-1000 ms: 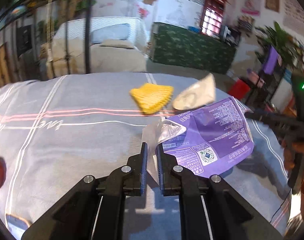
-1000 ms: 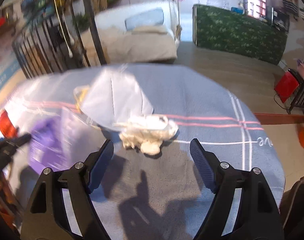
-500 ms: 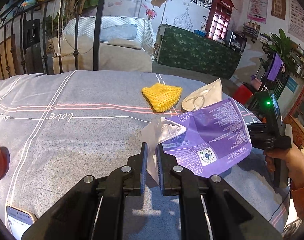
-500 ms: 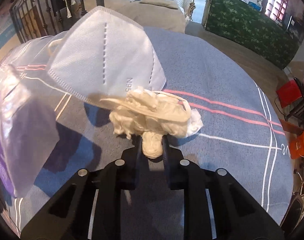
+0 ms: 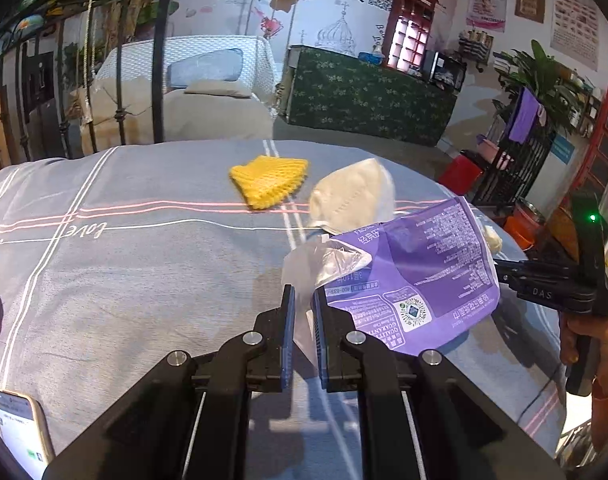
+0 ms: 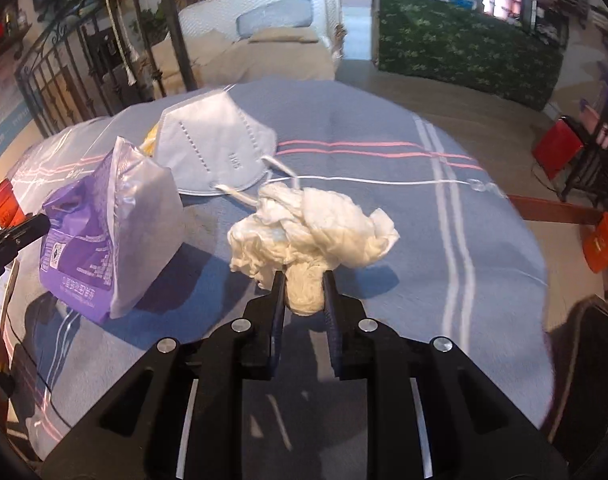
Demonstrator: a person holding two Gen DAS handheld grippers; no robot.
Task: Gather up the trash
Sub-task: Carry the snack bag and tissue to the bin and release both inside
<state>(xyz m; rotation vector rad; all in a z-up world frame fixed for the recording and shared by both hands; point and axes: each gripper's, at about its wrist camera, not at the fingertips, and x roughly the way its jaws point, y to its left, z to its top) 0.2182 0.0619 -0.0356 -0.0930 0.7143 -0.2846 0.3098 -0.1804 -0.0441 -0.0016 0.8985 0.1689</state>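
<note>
Four pieces of trash are showing: the left gripper [image 5: 302,312] is pinching a purple bag [image 5: 420,276], the right gripper [image 6: 302,294] is clamping a crumpled tissue [image 6: 312,236] above the tablecloth [image 6: 444,240], while a face mask [image 6: 213,152] and yellow foam net [image 5: 269,184] are lying beyond; a phone [image 5: 19,428] is sitting nearby.

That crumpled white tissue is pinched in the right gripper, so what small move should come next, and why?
Probably carry the tissue leftward to the mouth of the purple bag. The right gripper is shut on it, and the left gripper holds the bag beside it, its opening facing the tissue.
</note>
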